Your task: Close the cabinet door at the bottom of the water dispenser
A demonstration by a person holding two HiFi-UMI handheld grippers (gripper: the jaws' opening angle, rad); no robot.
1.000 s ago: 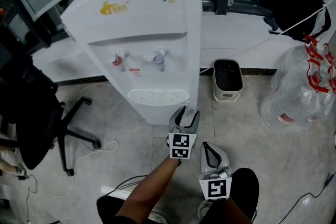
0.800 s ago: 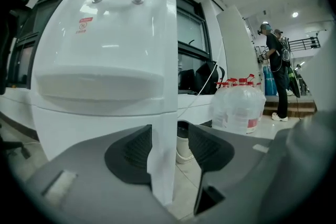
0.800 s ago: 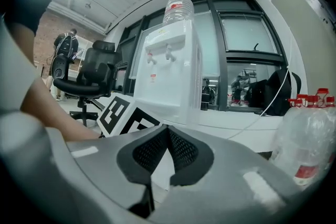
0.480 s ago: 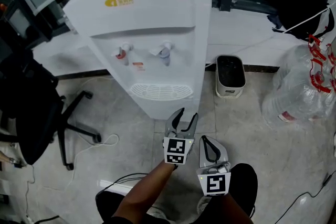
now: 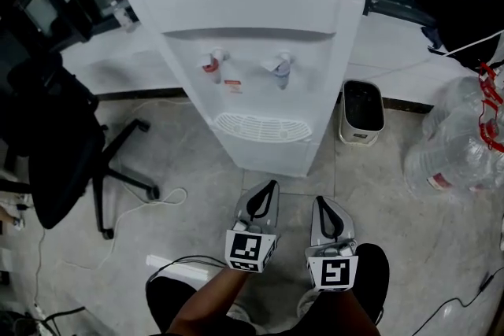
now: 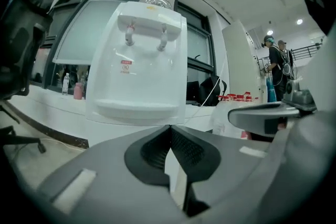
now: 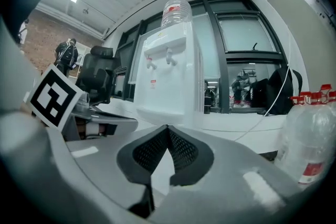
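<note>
The white water dispenser (image 5: 260, 51) stands upright ahead of me, with two taps and a drip grille (image 5: 262, 127). Its lower front (image 5: 272, 157) looks flat and flush; I see no door standing out. My left gripper (image 5: 272, 185) is shut with nothing in it, on the floor side just short of the dispenser's base. My right gripper (image 5: 321, 201) hangs beside it, also shut and empty. In the left gripper view the dispenser (image 6: 147, 60) rises beyond the closed left gripper (image 6: 169, 126), its bottom hidden by them. The right gripper view shows the dispenser (image 7: 168, 76) past the shut right gripper (image 7: 167, 126).
A black office chair (image 5: 55, 145) stands at the left, with cables (image 5: 150, 204) on the tiled floor. A small white bin (image 5: 362, 112) sits right of the dispenser. Large clear water bottles (image 5: 461, 145) lie at the far right. People (image 6: 273, 60) stand far off.
My left gripper has drawn back from the dispenser's base toward me and its jaws have gone from open to shut. The right gripper has stayed put. The head view has shifted.
</note>
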